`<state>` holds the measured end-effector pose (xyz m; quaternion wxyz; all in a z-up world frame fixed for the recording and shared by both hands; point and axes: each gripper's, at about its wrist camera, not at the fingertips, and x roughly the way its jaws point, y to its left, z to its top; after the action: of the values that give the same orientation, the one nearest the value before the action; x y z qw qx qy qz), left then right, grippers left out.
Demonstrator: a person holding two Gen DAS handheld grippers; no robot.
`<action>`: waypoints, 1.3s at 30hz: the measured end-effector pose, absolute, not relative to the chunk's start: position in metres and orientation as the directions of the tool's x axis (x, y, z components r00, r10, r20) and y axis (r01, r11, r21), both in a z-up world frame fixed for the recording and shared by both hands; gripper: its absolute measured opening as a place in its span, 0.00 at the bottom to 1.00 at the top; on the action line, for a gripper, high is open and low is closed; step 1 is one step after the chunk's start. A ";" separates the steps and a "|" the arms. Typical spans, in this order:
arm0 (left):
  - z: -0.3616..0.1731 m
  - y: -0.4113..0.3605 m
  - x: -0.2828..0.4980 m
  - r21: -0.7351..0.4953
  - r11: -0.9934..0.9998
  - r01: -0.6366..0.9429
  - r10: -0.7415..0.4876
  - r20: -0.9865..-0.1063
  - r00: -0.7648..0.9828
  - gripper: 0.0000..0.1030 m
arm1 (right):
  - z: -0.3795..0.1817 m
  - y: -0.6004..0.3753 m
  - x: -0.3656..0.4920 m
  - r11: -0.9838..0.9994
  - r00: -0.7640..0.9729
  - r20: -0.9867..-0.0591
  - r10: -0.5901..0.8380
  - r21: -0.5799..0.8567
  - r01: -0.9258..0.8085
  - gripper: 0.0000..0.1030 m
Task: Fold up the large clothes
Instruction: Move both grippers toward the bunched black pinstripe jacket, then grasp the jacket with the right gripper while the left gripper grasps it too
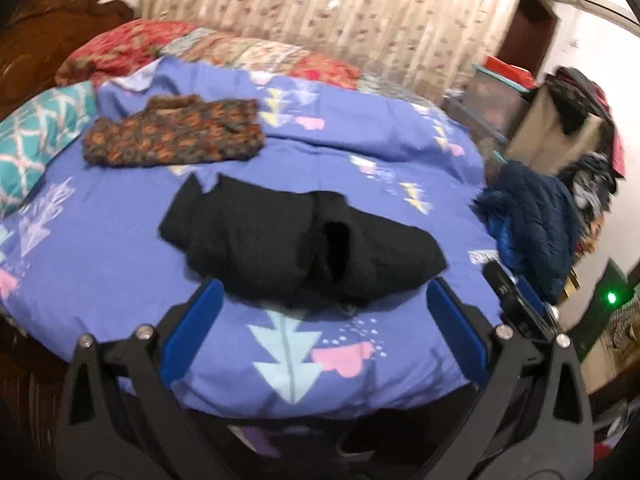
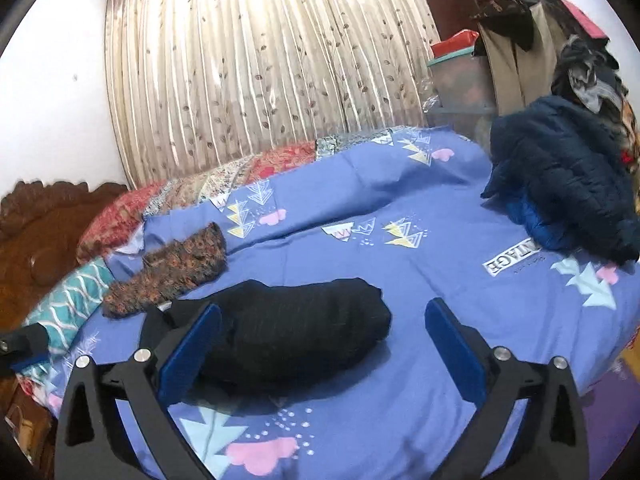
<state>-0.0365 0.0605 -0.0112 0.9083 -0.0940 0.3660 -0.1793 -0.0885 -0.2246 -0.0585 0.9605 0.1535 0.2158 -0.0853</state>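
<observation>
A black garment (image 1: pixel 288 240) lies folded in a thick bundle on the blue patterned bedspread (image 1: pixel 360 160); it also shows in the right wrist view (image 2: pixel 296 328). My left gripper (image 1: pixel 324 300) is open and empty, hovering just in front of the bundle's near edge. My right gripper (image 2: pixel 324 328) is open and empty, its jaws on either side of the bundle's near end, above it. A folded brown-orange patterned garment (image 1: pixel 172 132) lies farther back on the bed, and it shows at the left in the right wrist view (image 2: pixel 172 268).
A dark blue puffer jacket (image 2: pixel 560 176) lies at the bed's right edge. Pillows (image 1: pixel 40 136) and a carved wooden headboard (image 2: pixel 40 248) are at the left. Curtains (image 2: pixel 260 60), storage boxes (image 2: pixel 460 76) and hanging clothes (image 2: pixel 540 40) stand behind.
</observation>
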 end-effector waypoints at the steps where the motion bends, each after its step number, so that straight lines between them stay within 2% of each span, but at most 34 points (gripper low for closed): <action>1: -0.013 0.064 -0.031 -0.294 0.923 0.246 -0.382 -0.638 0.669 0.95 | -0.062 -0.224 -0.083 0.944 0.878 -0.472 -0.083 0.245 0.221 1.07; 4: -0.022 0.071 -0.003 -0.129 0.968 0.216 -0.245 -0.685 0.686 0.95 | -0.066 -0.214 -0.077 0.963 0.867 -0.495 -0.053 0.204 0.176 1.07; 5: -0.028 0.075 0.005 -0.037 0.980 0.193 -0.166 -0.685 0.709 0.95 | -0.068 -0.208 -0.076 0.970 0.862 -0.505 -0.029 0.195 0.146 1.07; 7: -0.037 0.084 0.015 0.051 0.987 0.154 -0.081 -0.668 0.740 0.95 | -0.072 -0.192 -0.064 0.983 0.835 -0.548 0.049 0.174 0.057 1.07; 10: -0.051 0.102 0.032 0.097 0.989 0.108 -0.014 -0.677 0.736 0.95 | -0.080 -0.163 -0.041 0.993 0.798 -0.594 0.100 0.111 -0.042 1.07; 14: -0.059 0.109 0.035 0.080 0.992 0.098 -0.020 -0.665 0.746 0.95 | -0.094 -0.135 -0.005 0.993 0.779 -0.616 0.112 0.042 -0.110 1.07; 16: -0.064 0.103 0.028 0.113 0.984 0.137 -0.034 -0.638 0.769 0.95 | -0.101 -0.127 0.012 0.992 0.769 -0.632 0.098 0.004 -0.123 1.05; 17: -0.069 0.096 0.027 0.142 0.977 0.162 -0.039 -0.622 0.782 0.95 | -0.106 -0.125 0.027 0.989 0.750 -0.653 0.109 -0.003 -0.146 0.99; 18: -0.071 0.090 0.027 0.164 0.970 0.180 -0.044 -0.608 0.793 0.95 | -0.111 -0.128 0.042 0.986 0.721 -0.680 0.135 0.019 -0.167 0.67; 19: -0.076 0.082 0.022 0.209 0.955 0.211 -0.054 -0.577 0.815 0.95 | -0.114 -0.135 0.057 0.982 0.696 -0.697 0.171 0.068 -0.174 0.39; 20: -0.082 0.074 0.017 0.258 0.935 0.242 -0.064 -0.549 0.834 0.95 | -0.114 -0.145 0.067 0.983 0.692 -0.699 0.178 0.102 -0.150 0.31; 25: -0.107 0.032 0.013 0.388 0.843 0.374 -0.136 -0.519 0.844 0.95 | -0.088 -0.190 0.075 0.985 0.766 -0.628 0.138 0.165 -0.043 0.28; 30: -0.133 -0.007 0.022 0.444 0.796 0.411 -0.159 -0.501 0.850 0.95 | -0.073 -0.223 0.073 0.983 0.794 -0.599 0.105 0.186 0.010 0.28; 36: -0.156 -0.046 0.035 0.581 0.679 0.448 -0.160 -0.478 0.864 0.95 | -0.046 -0.246 0.076 0.974 0.830 -0.548 0.106 0.225 0.025 0.28; 37: -0.153 -0.046 0.043 0.582 0.678 0.448 -0.164 -0.475 0.865 0.92 | -0.042 -0.246 0.075 0.974 0.835 -0.539 0.107 0.224 0.019 0.27; 39: -0.142 -0.044 0.063 0.590 0.693 0.415 -0.138 -0.457 0.879 0.60 | -0.028 -0.242 0.074 0.975 0.850 -0.513 0.119 0.223 -0.002 0.27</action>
<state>0.0634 -0.0440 -0.1417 0.8996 0.3607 0.1923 -0.1537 0.0744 -0.2425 -0.0280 0.9557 0.1079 0.2722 0.0315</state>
